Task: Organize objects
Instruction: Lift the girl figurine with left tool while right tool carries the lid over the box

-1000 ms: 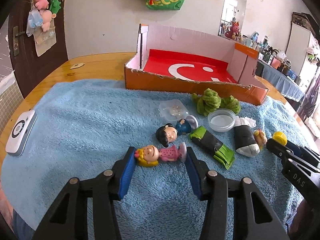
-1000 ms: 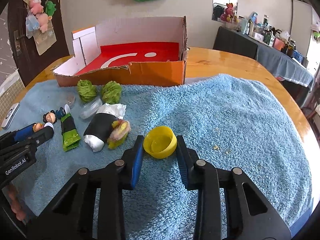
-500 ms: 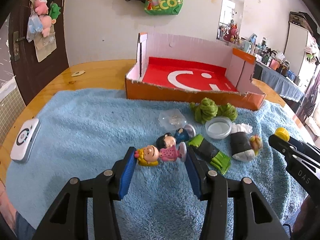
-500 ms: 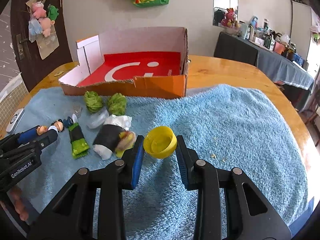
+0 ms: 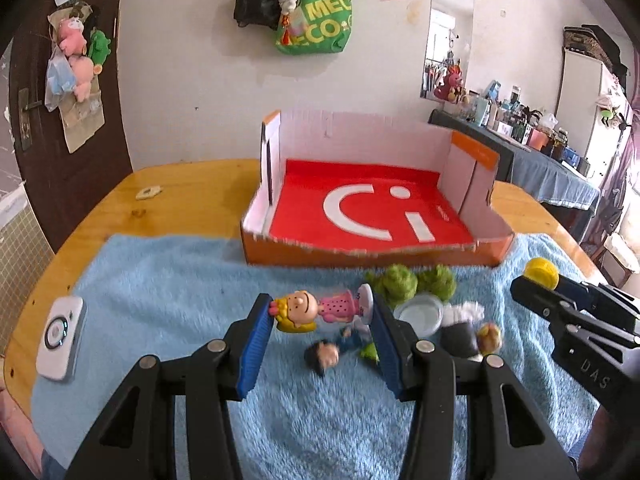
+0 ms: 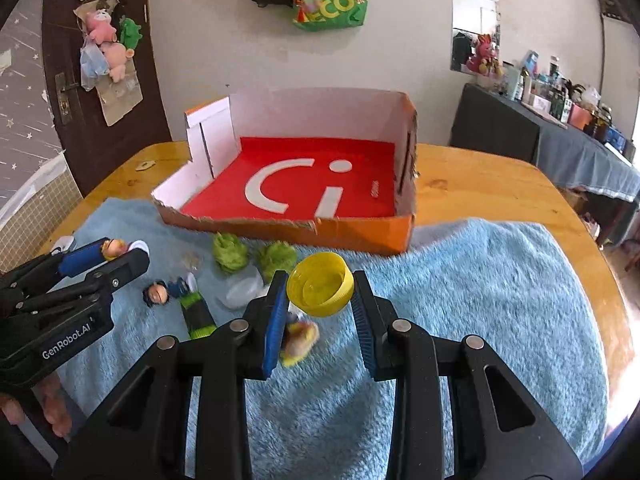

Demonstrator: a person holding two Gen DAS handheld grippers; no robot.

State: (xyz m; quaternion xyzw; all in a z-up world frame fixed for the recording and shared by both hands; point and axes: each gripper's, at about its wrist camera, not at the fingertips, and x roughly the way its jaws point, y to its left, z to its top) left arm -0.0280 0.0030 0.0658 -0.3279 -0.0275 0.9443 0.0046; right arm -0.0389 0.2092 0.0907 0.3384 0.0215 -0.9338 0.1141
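Left wrist: left gripper [image 5: 322,312] clamped on blonde figurine [image 5: 316,308], lifted off blue towel [image 5: 160,280] — orange box [image 5: 372,216] empty. Right wrist: right gripper [image 6: 320,294] gripping yellow cap [image 6: 322,290] — dark-haired figurine [image 6: 158,292], green pompoms [image 6: 230,252] left to sort.

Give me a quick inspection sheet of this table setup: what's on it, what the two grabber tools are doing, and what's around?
Surface: wooden table with a blue fluffy towel spread over it.
Job's things: open cardboard box with a red floor, nothing in it; blonde doll figure; yellow cap.
Clutter: dark-haired figure, two green fuzzy balls, clear lid, green-fringed black roll, white device.
Grippers: left gripper clamps the doll, held above the towel; right gripper clamps the cap.
Cables: nothing seen.
Surroundings: green bag on the wall, dark door, cluttered side table.
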